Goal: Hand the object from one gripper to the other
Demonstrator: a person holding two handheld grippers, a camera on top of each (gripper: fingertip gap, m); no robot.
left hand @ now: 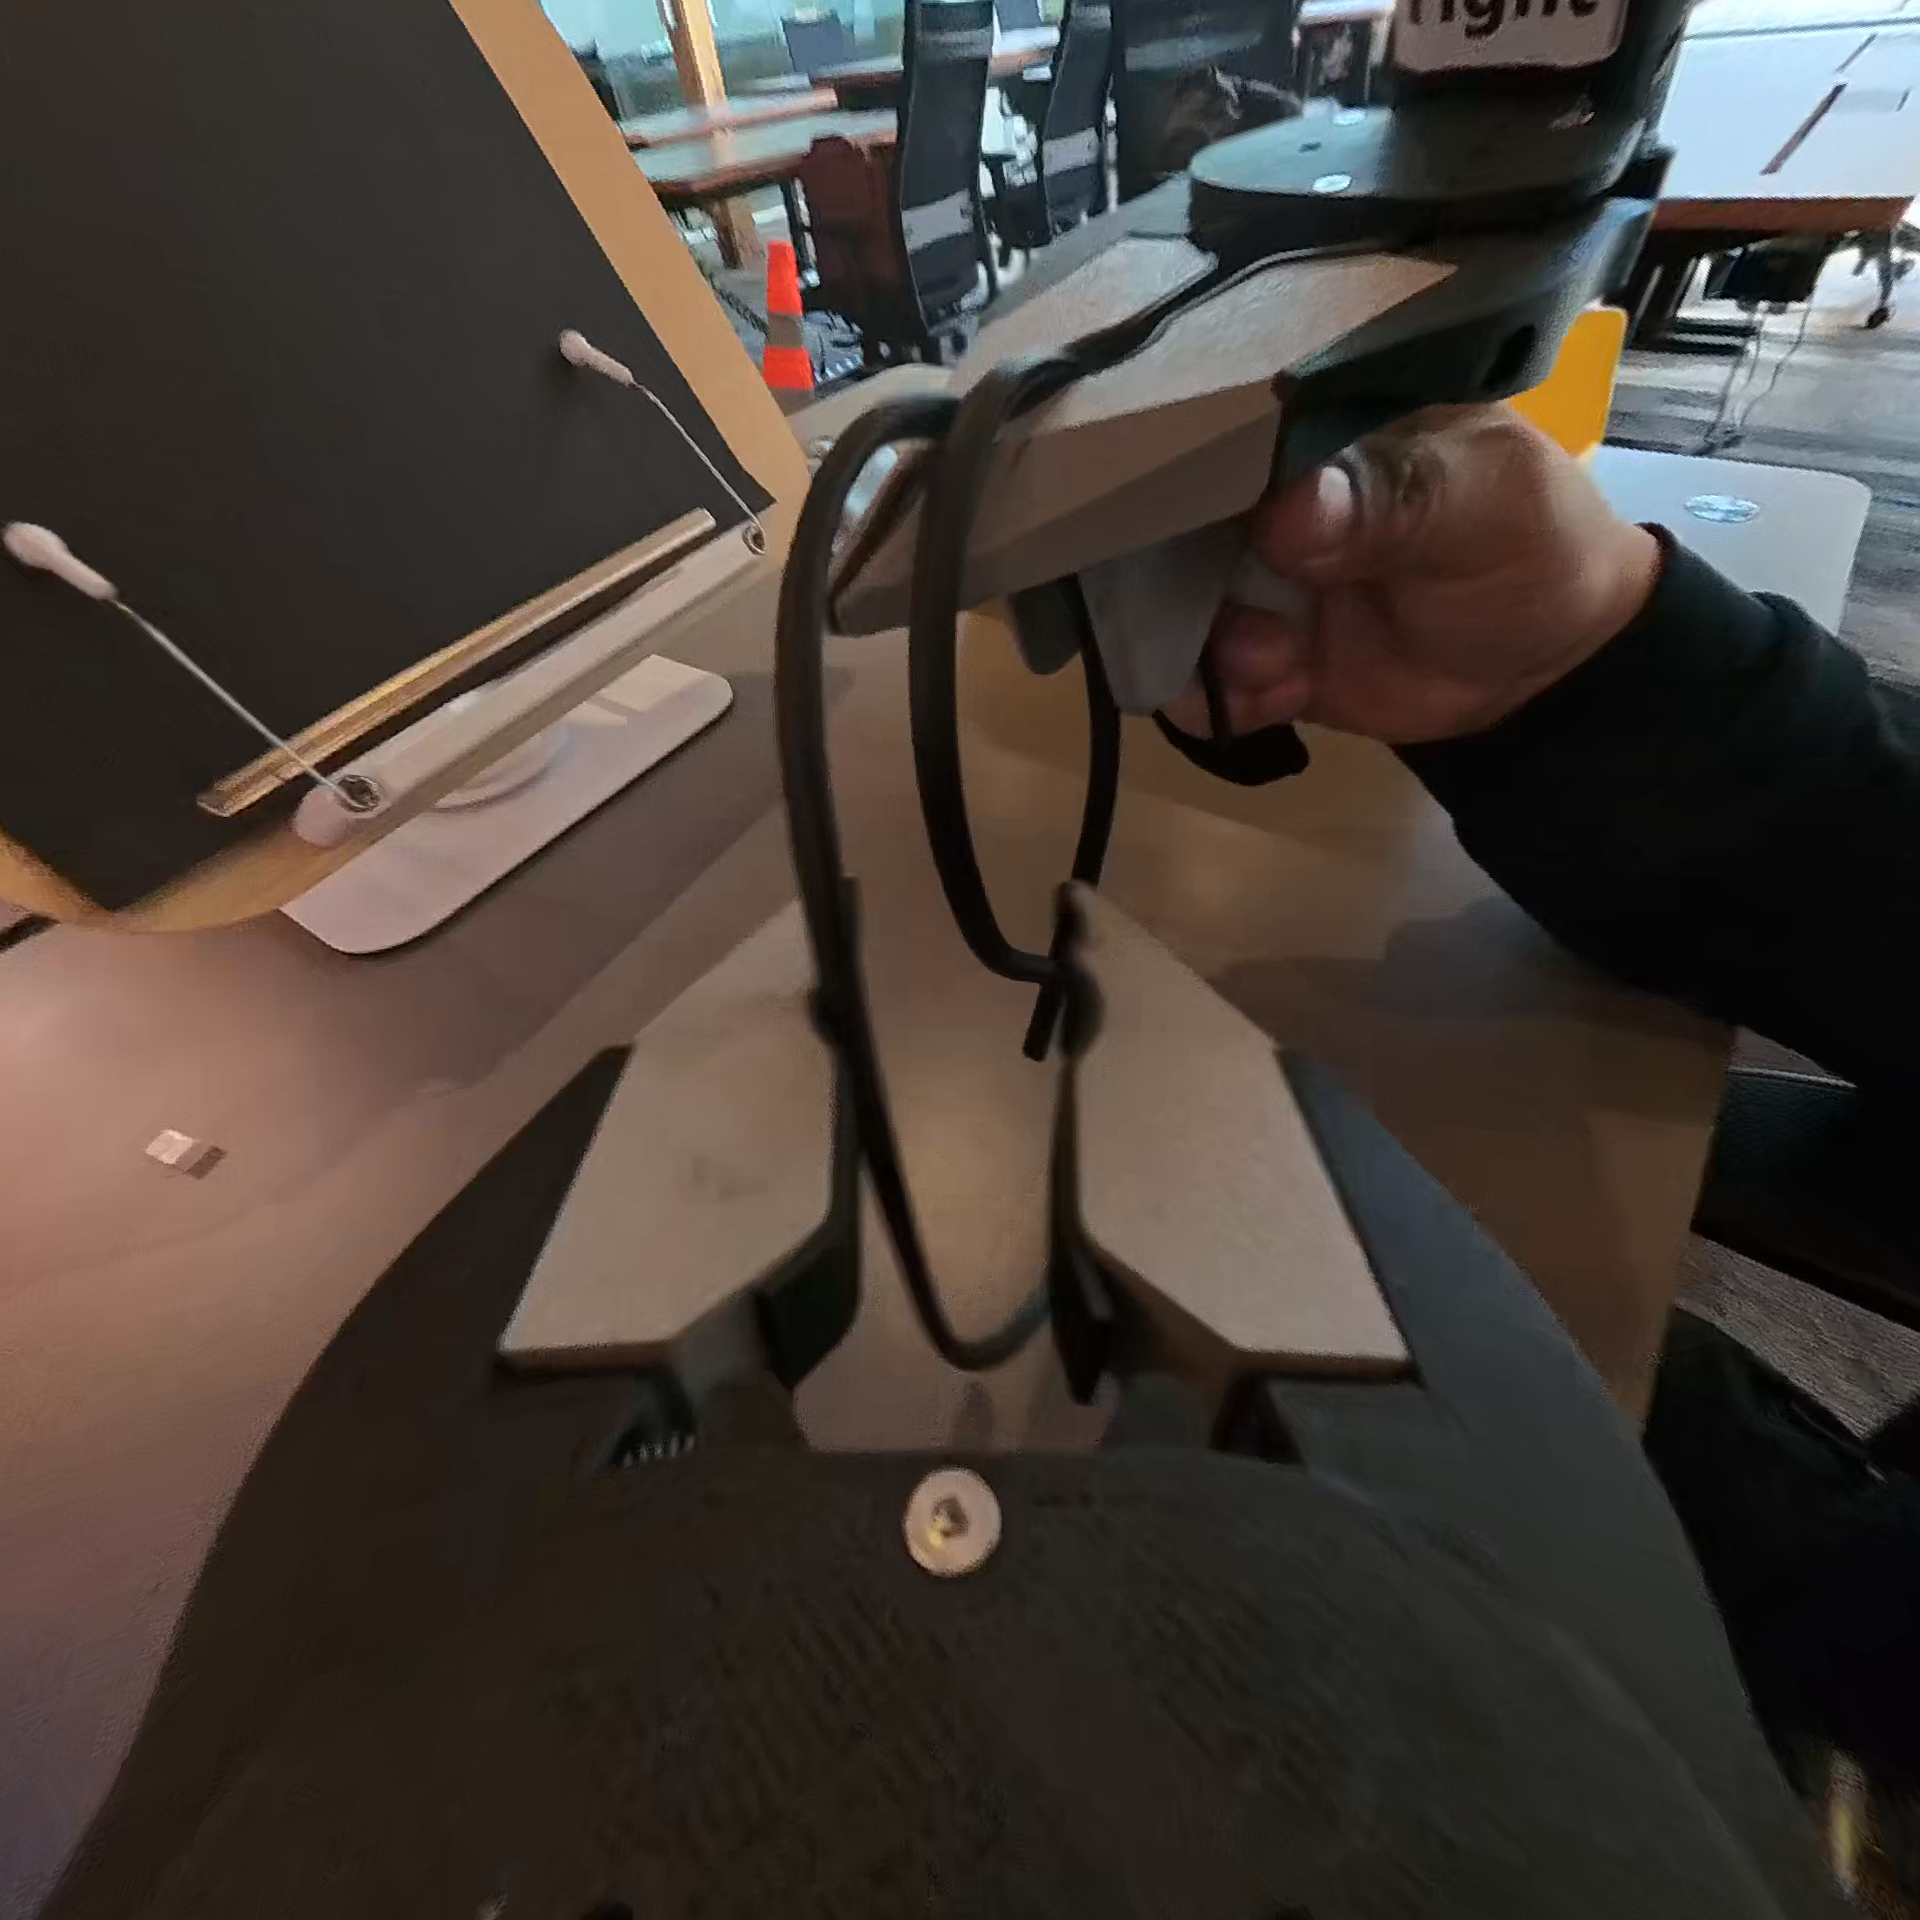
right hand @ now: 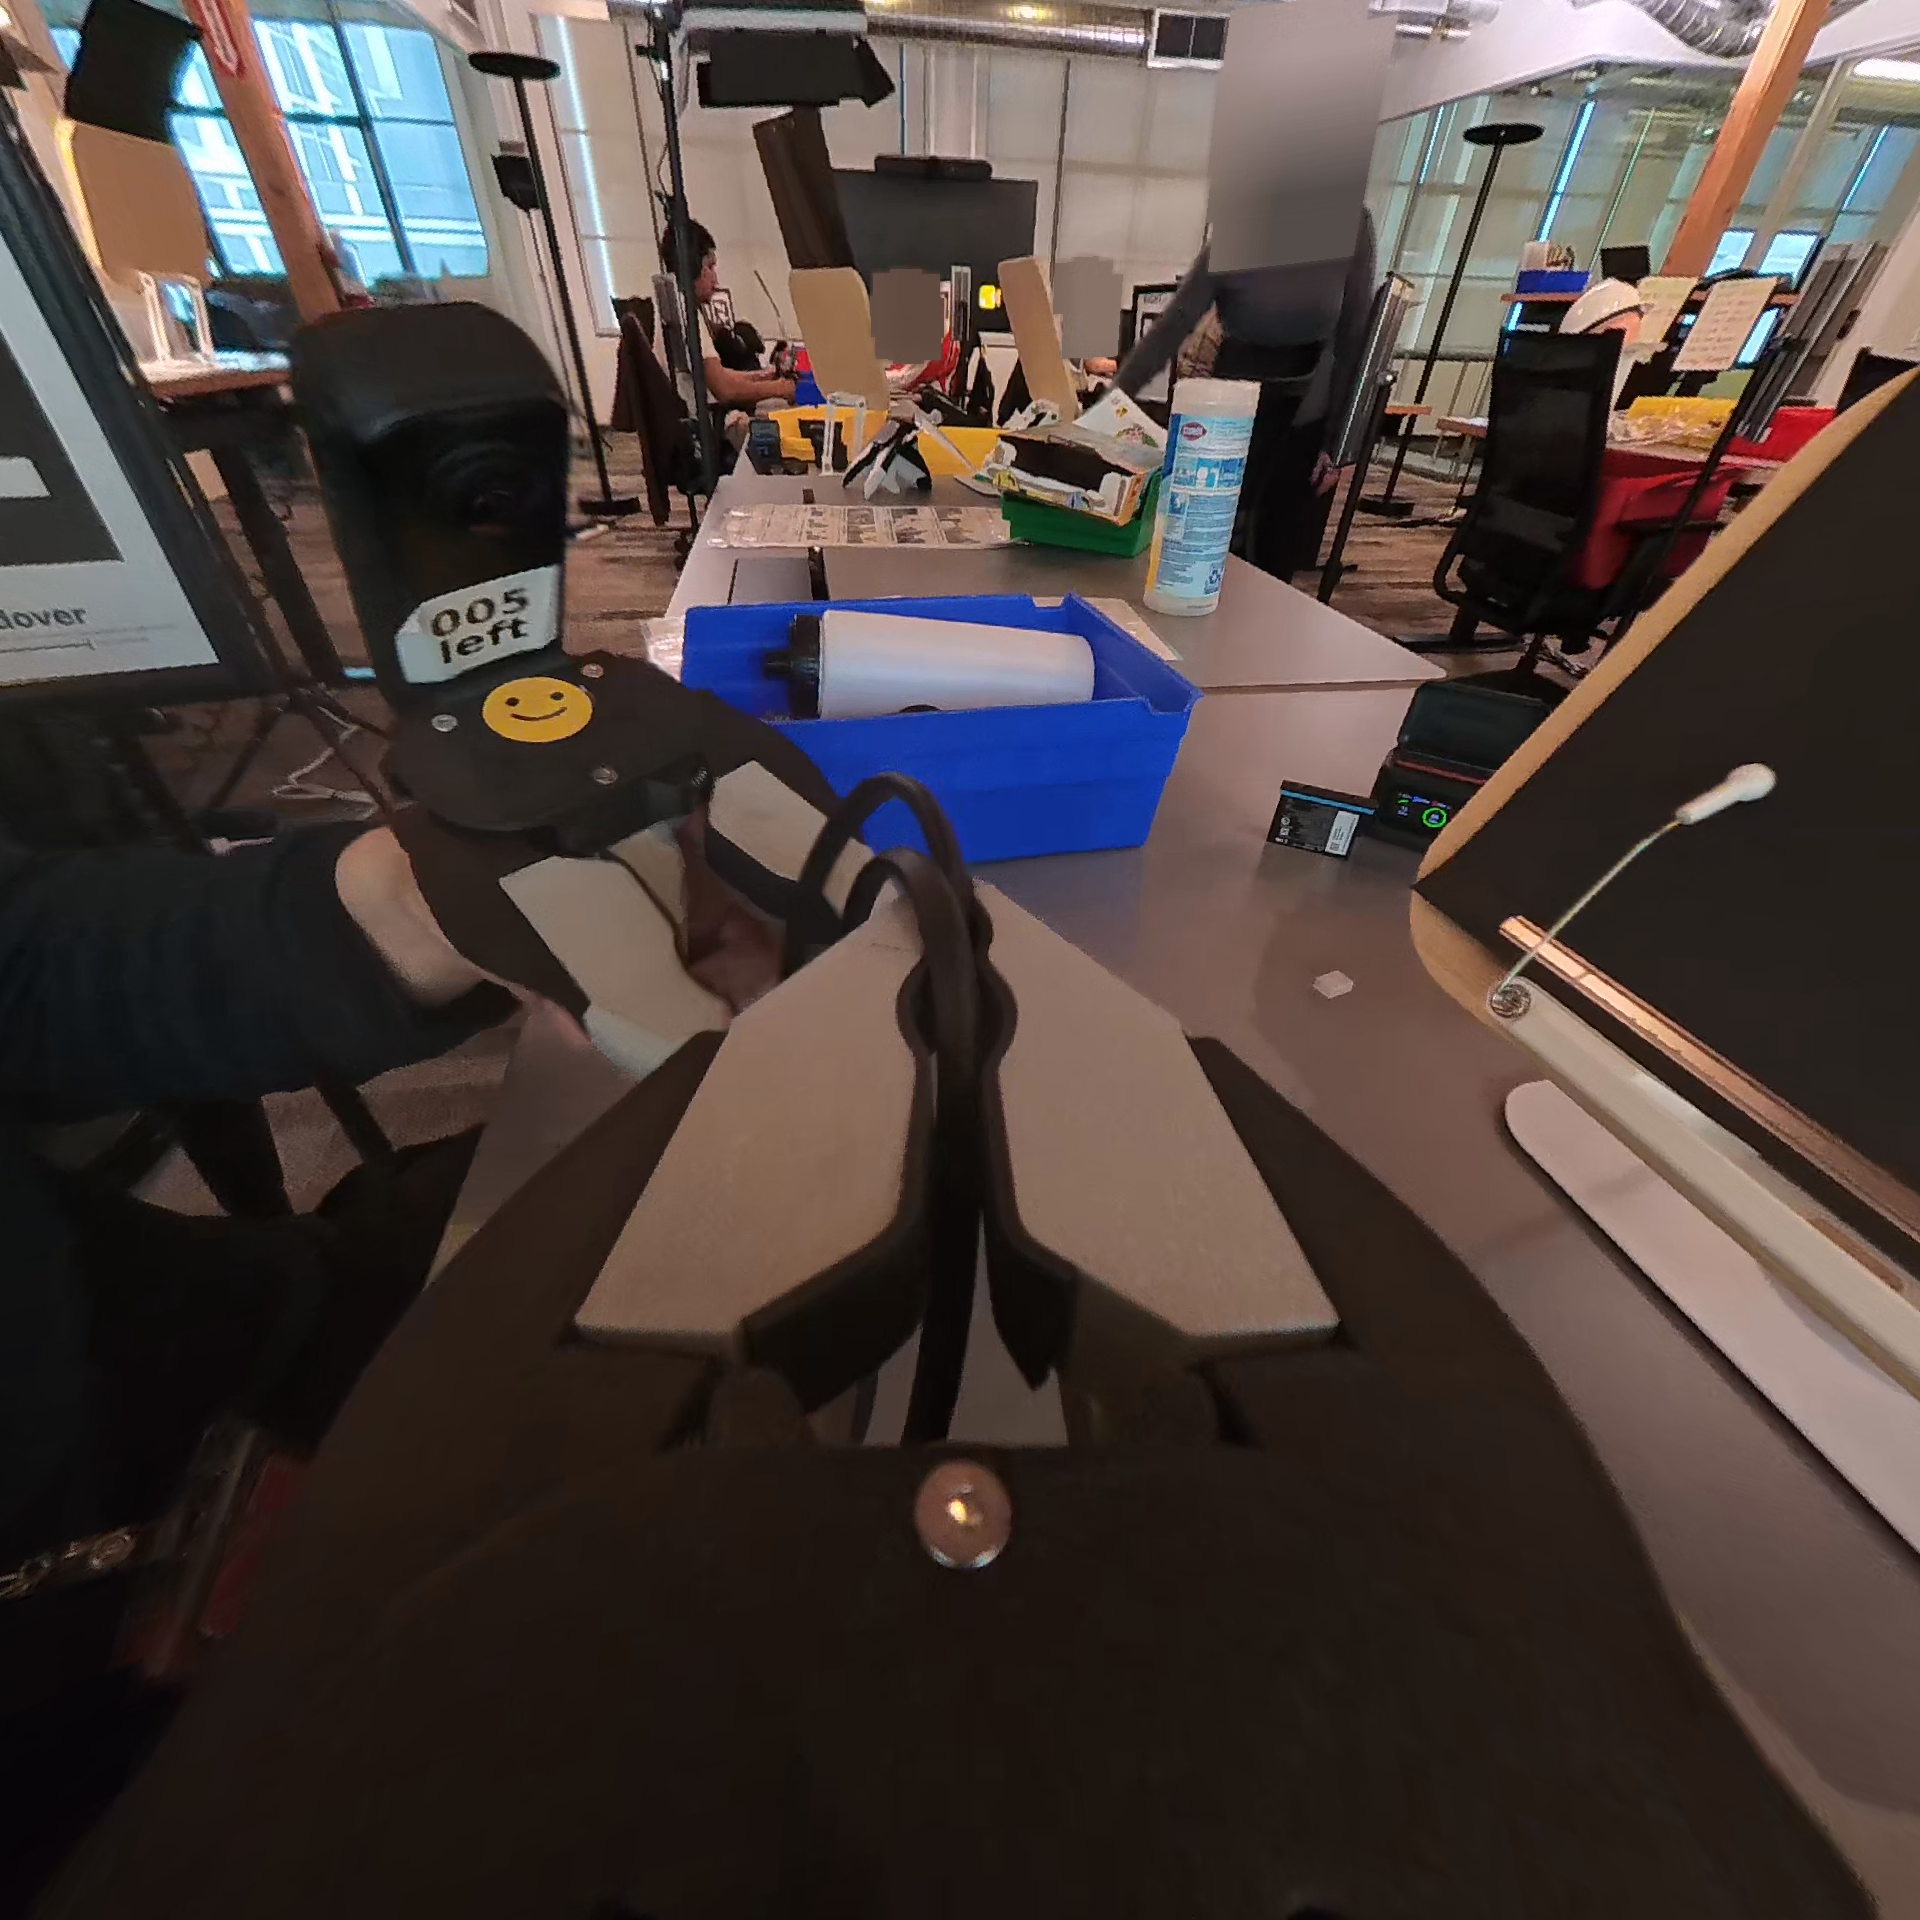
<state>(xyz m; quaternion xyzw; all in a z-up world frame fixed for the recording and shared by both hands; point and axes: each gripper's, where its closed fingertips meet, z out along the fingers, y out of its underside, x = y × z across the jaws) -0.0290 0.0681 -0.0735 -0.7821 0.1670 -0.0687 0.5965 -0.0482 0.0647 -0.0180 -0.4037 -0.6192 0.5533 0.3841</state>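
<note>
The object is a coil of black cable (left hand: 800, 727). My right gripper (right hand: 940, 935) is shut on the cable (right hand: 940, 1039), which bulges out between its grey fingertips. In the left wrist view the right gripper (left hand: 914, 468) comes in from the upper right, held by a hand, with the loops hanging down from it. My left gripper (left hand: 951, 956) is open. The loops hang between its two grey fingers (left hand: 727, 1143), brushing their inner edges. In the right wrist view the left gripper (right hand: 707, 883) sits just left of the right gripper's tips.
A black board on a wooden stand with a white base (left hand: 312, 364) stands on the grey table (left hand: 156, 1247); it also shows at the right (right hand: 1714, 831). A blue bin (right hand: 987, 769) holds a white bottle (right hand: 935, 665). A wipes canister (right hand: 1200, 499) stands behind. Tip to tip, the grippers are about 6 cm apart.
</note>
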